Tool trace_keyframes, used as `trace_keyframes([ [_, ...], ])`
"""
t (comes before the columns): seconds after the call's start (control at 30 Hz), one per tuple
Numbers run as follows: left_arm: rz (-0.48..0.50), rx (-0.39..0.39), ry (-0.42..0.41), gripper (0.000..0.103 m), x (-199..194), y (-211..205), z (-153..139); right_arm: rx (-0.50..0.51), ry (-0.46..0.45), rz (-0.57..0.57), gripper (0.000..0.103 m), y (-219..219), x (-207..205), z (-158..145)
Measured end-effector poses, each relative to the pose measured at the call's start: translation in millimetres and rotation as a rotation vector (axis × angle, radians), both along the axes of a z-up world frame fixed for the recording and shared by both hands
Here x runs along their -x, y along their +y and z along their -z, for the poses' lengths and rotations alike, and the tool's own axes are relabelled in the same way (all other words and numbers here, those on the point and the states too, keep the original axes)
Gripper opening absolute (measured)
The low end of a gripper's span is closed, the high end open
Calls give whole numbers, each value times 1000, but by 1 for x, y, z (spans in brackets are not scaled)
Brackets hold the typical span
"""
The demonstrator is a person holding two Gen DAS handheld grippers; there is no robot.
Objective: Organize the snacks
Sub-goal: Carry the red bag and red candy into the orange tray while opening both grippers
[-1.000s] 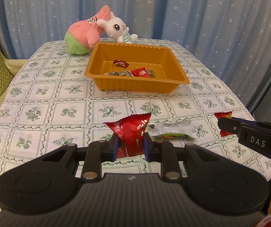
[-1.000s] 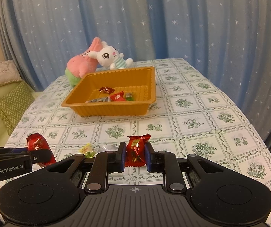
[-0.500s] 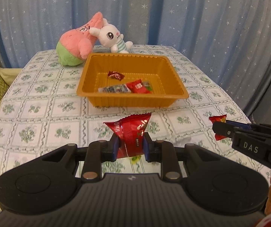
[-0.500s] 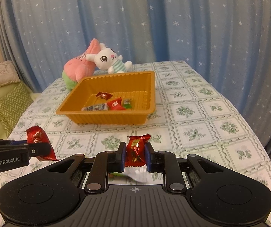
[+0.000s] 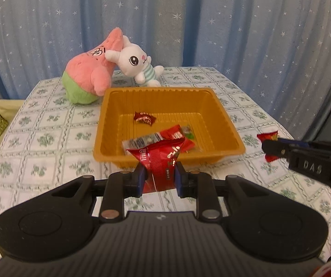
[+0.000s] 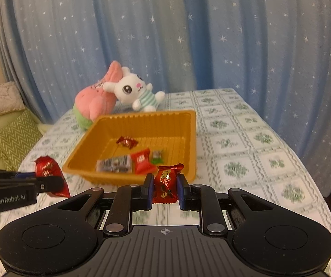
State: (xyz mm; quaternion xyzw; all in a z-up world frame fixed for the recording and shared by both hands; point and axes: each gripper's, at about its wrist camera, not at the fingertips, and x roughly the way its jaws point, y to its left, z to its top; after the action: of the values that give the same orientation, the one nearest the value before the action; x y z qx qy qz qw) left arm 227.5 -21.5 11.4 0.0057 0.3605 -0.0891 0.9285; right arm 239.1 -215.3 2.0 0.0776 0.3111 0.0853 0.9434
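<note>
My left gripper (image 5: 159, 179) is shut on a red snack packet (image 5: 158, 161) and holds it just before the near wall of the orange tray (image 5: 110, 120). My right gripper (image 6: 165, 189) is shut on a small red candy packet (image 6: 166, 181), close to the tray's (image 6: 192, 136) near right corner. Each gripper shows in the other's view, the right one (image 5: 271, 149) at the right edge and the left one (image 6: 50, 182) at the left edge. Several snacks lie in the tray, among them a red candy (image 5: 144, 117) and a grey packet (image 6: 114, 164).
A pink star plush (image 5: 89, 78) and a white rabbit plush (image 5: 137, 63) lie behind the tray on the green-patterned tablecloth (image 5: 45, 138). Blue starred curtains hang behind the table. A green cushion (image 6: 15, 138) sits off the table's left side.
Both grippers have moved forward and up toward the tray with their packets held. The tray now looks larger and nearer, and the white packet on the table has dropped out of view.
</note>
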Motion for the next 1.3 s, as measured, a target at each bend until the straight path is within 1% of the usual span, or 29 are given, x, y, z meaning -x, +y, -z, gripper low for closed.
trace_keyframes([
  [0.27, 3, 20, 15, 23, -43, 7, -2, -4, 0, -30, 21, 5, -52, -6],
  [0.43, 13, 13, 23, 23, -67, 6, -2, -16, 17, -44, 21, 9, -80, -1],
  [0.6, 19, 28, 40, 23, -88, 10, 3, -39, 44, -33, 21, 9, -99, 4],
  [0.7, 17, 51, 59, 23, -99, 13, 8, -47, 58, -32, 21, 9, -105, 8],
  [0.87, 22, 54, 77, 23, -114, 13, 16, -57, 78, -24, 21, 8, -110, 15],
  [0.93, 18, 88, 88, 24, -119, 14, 19, -60, 83, -20, 21, 7, -110, 18],
  [1.0, -1, 118, 117, 25, -125, 16, 24, -62, 88, -18, 21, 7, -111, 20],
  [1.07, -10, 133, 134, 27, -127, 18, 27, -63, 90, -17, 21, 6, -110, 20],
  [1.3, -22, 123, 129, 27, -118, 25, 28, -71, 95, -10, 21, 1, -112, 19],
])
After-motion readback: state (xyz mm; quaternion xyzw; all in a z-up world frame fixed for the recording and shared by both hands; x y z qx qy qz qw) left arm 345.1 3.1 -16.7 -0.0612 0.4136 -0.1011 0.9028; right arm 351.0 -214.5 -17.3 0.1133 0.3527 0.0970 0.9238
